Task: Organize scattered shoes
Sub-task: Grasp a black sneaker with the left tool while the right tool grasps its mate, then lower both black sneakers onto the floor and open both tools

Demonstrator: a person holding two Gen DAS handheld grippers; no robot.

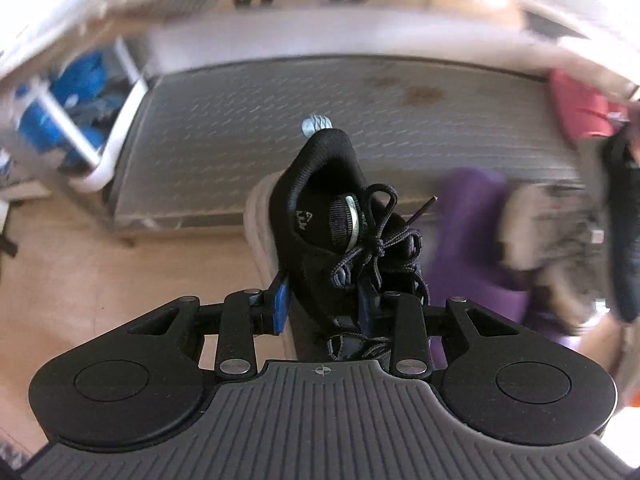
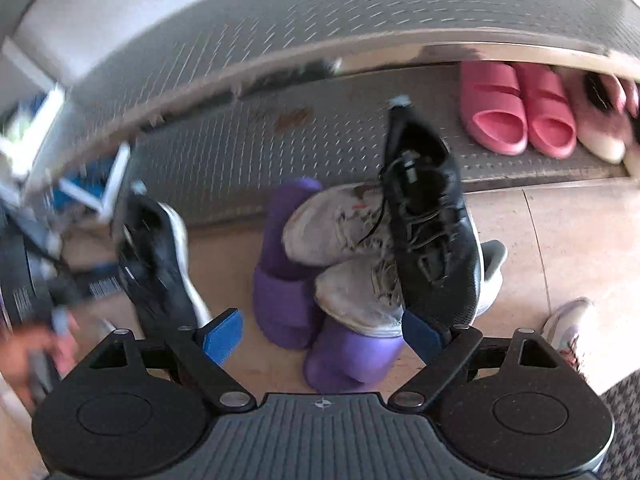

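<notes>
My left gripper (image 1: 322, 306) is shut on a black lace-up sneaker (image 1: 340, 216) and holds it above the floor in front of the low metal shoe rack shelf (image 1: 320, 120). That sneaker also shows in the right wrist view (image 2: 160, 256) at the left. In the right wrist view, my right gripper (image 2: 324, 334) has its jaws wide apart, and the second black sneaker (image 2: 432, 224) rests against its right finger (image 2: 420, 332); I cannot tell whether it is gripped. Below lie two grey sneakers (image 2: 340, 232) on purple slippers (image 2: 288, 280).
Pink slippers (image 2: 516, 108) and a pale pink shoe (image 2: 600, 120) stand on the lower shelf at the right. A white frame with blue items (image 1: 80, 96) stands left of the rack. A light sneaker (image 2: 568, 328) lies on the floor at right.
</notes>
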